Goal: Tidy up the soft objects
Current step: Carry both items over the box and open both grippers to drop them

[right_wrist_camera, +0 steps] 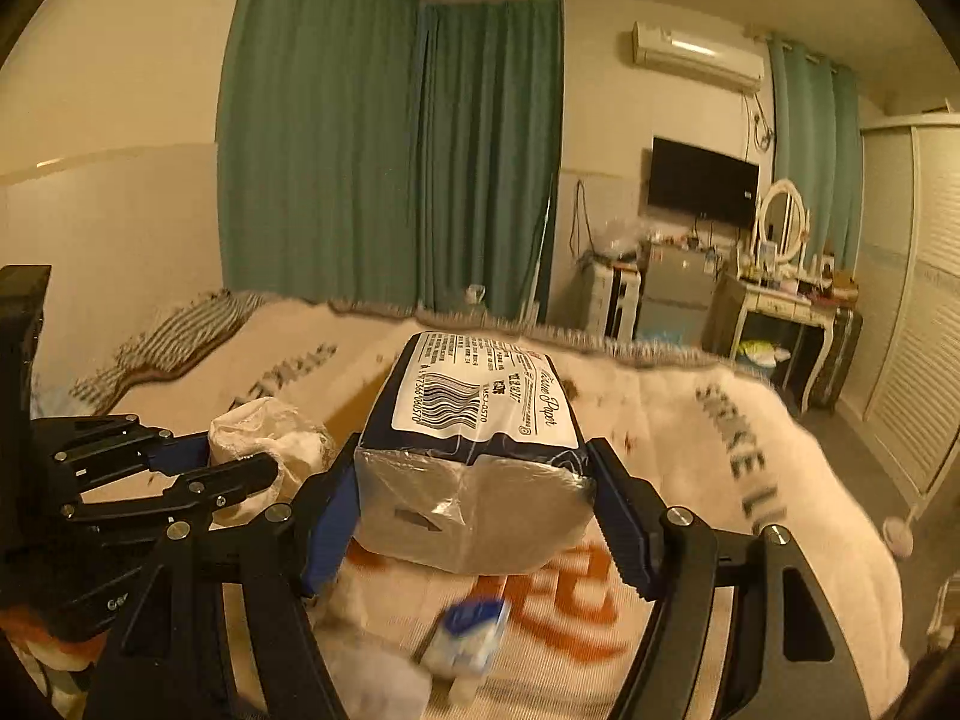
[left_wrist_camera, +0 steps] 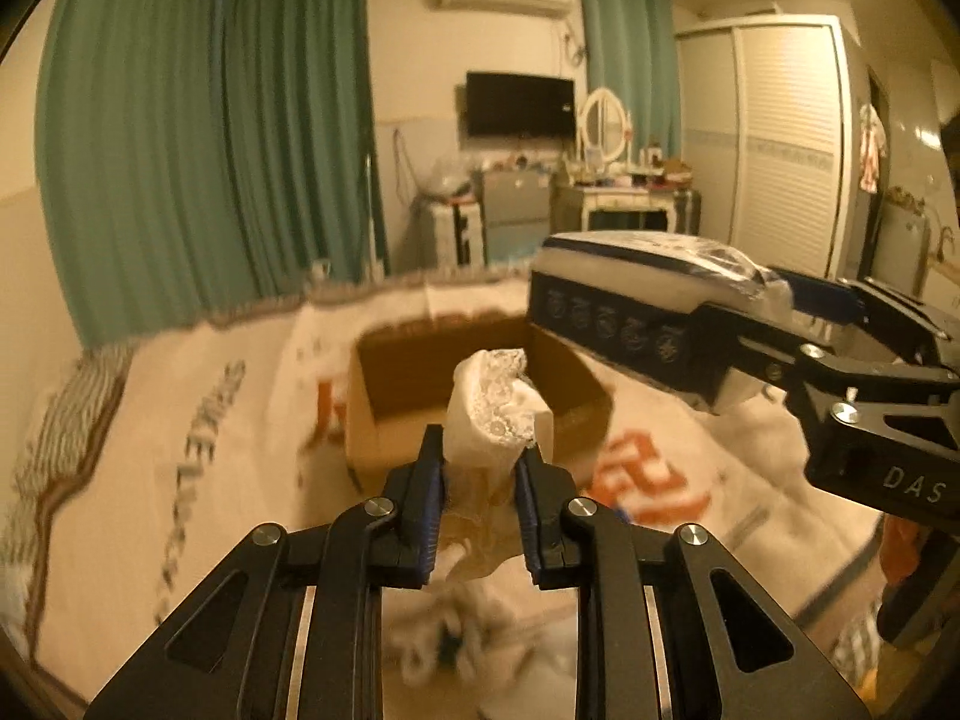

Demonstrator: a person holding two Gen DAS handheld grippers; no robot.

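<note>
The left wrist view alone shows the open cardboard box (left_wrist_camera: 480, 384) standing on the printed white blanket (left_wrist_camera: 228, 420); in the right wrist view the tissue pack (right_wrist_camera: 480, 420) hides nearly all of it. The right wrist view alone shows the pack's barcode label and a small blue-and-white packet (right_wrist_camera: 471, 639) lying blurred on the blanket below.

The left gripper (left_wrist_camera: 480, 468) has its jaws clamped on a white lace-trimmed cloth bundle (left_wrist_camera: 498, 402), which stands up between the blue pads and sits in front of the box opening. The right gripper (right_wrist_camera: 480, 516) has its jaws spread wide and pressed against both sides of the plastic-wrapped tissue pack, gripping its near end, with the pack pointing away from the camera. In the left wrist view the pack (left_wrist_camera: 636, 300) hangs above the box's right edge, held clear of the blanket.
</note>
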